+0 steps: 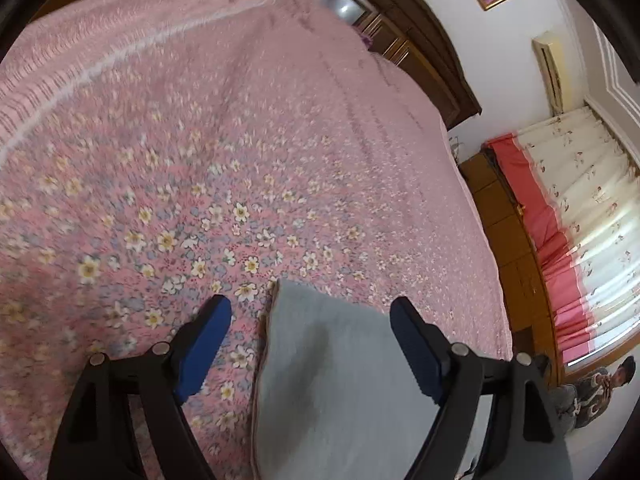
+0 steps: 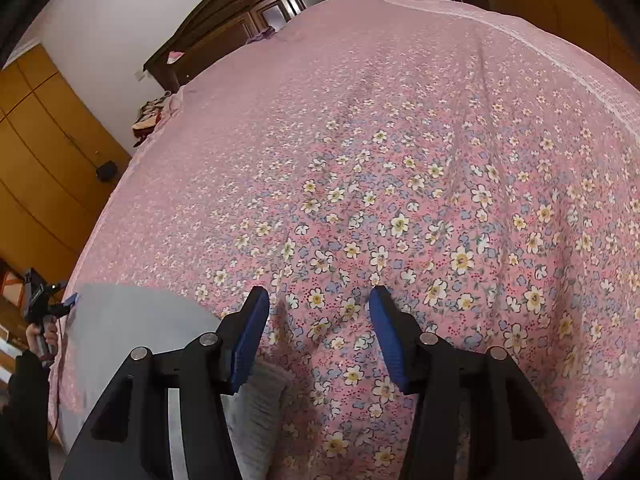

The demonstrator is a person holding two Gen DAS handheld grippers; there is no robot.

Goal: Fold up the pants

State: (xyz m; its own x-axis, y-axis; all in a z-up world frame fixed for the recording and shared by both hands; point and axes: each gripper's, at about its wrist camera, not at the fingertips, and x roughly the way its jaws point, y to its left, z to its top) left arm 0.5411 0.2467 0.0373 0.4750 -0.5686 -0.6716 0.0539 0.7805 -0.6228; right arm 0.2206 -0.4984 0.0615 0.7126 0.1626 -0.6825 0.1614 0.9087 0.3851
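Grey folded pants [image 1: 332, 380] lie flat on the pink floral bedspread [image 1: 224, 152]. My left gripper [image 1: 310, 308] hovers over their upper corner, with its blue pads [image 1: 204, 344] spread wide on either side and not pressing the cloth. In the right wrist view the pants [image 2: 132, 320] lie at the lower left, and their ribbed waistband [image 2: 260, 404] shows beside my left finger. My right gripper [image 2: 319, 296] stands open over bare bedspread [image 2: 400, 140], just right of the pants. The left gripper [image 2: 60, 304] also shows there, at the pants' far edge, held by a hand [image 2: 40, 334].
A dark wooden headboard [image 2: 240, 20] backs the bed. Orange-brown wardrobes [image 2: 44, 152] stand to the left, with a heap of clothes [image 2: 148, 116] at the bed's far corner. A red and white curtain [image 1: 580, 220] hangs to the right, and a seated person [image 1: 600, 392] is below it.
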